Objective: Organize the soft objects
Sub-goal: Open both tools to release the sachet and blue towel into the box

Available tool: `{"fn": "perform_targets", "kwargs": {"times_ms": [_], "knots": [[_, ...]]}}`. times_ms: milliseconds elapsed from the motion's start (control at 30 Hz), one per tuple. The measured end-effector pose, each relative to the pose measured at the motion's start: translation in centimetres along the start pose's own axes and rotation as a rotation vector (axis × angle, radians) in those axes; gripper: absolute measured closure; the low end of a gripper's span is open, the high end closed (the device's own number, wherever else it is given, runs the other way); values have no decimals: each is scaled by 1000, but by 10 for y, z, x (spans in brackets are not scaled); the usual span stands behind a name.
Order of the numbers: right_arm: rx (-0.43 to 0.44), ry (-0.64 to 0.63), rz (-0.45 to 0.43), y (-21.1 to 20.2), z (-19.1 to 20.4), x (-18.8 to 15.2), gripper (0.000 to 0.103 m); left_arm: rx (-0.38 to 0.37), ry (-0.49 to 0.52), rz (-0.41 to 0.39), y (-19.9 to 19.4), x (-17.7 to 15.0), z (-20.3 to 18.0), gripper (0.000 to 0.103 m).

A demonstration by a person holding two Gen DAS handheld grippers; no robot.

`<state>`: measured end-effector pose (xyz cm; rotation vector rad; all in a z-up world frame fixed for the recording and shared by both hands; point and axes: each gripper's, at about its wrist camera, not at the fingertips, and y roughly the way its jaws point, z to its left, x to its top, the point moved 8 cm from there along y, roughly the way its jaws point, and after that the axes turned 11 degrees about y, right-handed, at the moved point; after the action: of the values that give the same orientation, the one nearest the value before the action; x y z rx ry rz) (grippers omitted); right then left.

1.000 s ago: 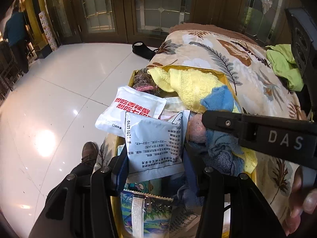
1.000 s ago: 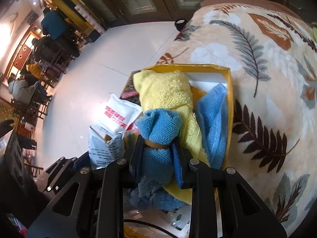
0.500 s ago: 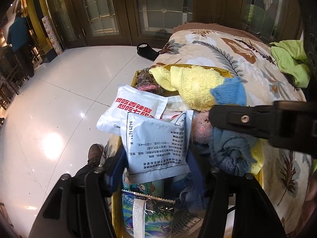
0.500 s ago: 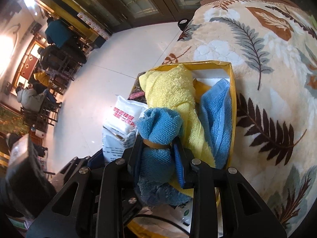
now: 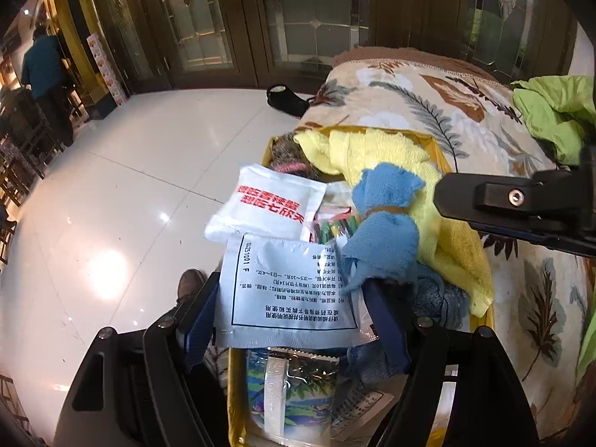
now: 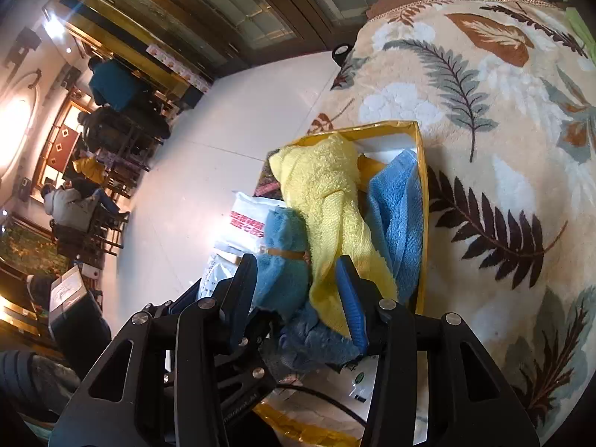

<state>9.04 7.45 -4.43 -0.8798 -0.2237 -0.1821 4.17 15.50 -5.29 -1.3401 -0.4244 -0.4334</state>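
Over the near end of a yellow box (image 5: 443, 156) that sits on a leaf-patterned blanket (image 5: 428, 111), the left tongs (image 5: 294, 309) stand wide apart, their jaws having just been opening. A pale blue sachet (image 5: 287, 298) with printed text lies between the blue pads; the left edge of the sachet sits close against the left pad, while a clear gap shows on the right, so the pads are not pressing it. Behind it a white sachet (image 5: 268, 205) with red lettering leans over the box's left wall. To the right, in the right wrist view, the right tongs (image 6: 298, 290) have also just been opening and now stand partly apart. A blue cloth bundle (image 6: 283, 260), tied round with a tan band, lies between them on top of the box's contents; it rests against the left finger, and a strip of the yellow towel (image 6: 320, 193) hangs between the bundle and the right pad, which looks free of both, though I cannot be certain. The yellow towel runs lengthwise through the box, with a blue towel (image 6: 398, 208) folded beside it along the right wall. In the left wrist view the bundle (image 5: 383, 223) sits just beyond the sachet, touching its upper right corner, and a finger of the right tongs (image 5: 514, 205) crosses the frame above the yellow towel (image 5: 391, 152).
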Motion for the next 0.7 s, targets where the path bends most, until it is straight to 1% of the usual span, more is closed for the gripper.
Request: {"fn": "perform_targets", "kwargs": {"times_ms": [200, 300, 367, 433, 533, 633, 700], "knots": [[11, 1, -27, -17, -1, -3, 59, 23, 20, -45, -14, 9, -5, 28], [-8, -28, -76, -30, -2, -3, 59, 39, 47, -73, -21, 15, -11, 28], [-40, -61, -124, -42, -3, -4, 59, 36, 51, -82, -23, 19, -15, 28], [-47, -69, -149, -50, -5, -6, 59, 27, 49, -94, -27, 21, -18, 28], [-51, -67, -168, -58, -10, -9, 59, 30, 48, -107, -31, 23, -21, 28], [-77, -85, -186, -62, -15, -12, 59, 44, 60, -119, -36, 24, -22, 28], [-75, -79, -185, -63, -18, -13, 59, 67, 57, -116, -39, 23, -21, 25]]}}
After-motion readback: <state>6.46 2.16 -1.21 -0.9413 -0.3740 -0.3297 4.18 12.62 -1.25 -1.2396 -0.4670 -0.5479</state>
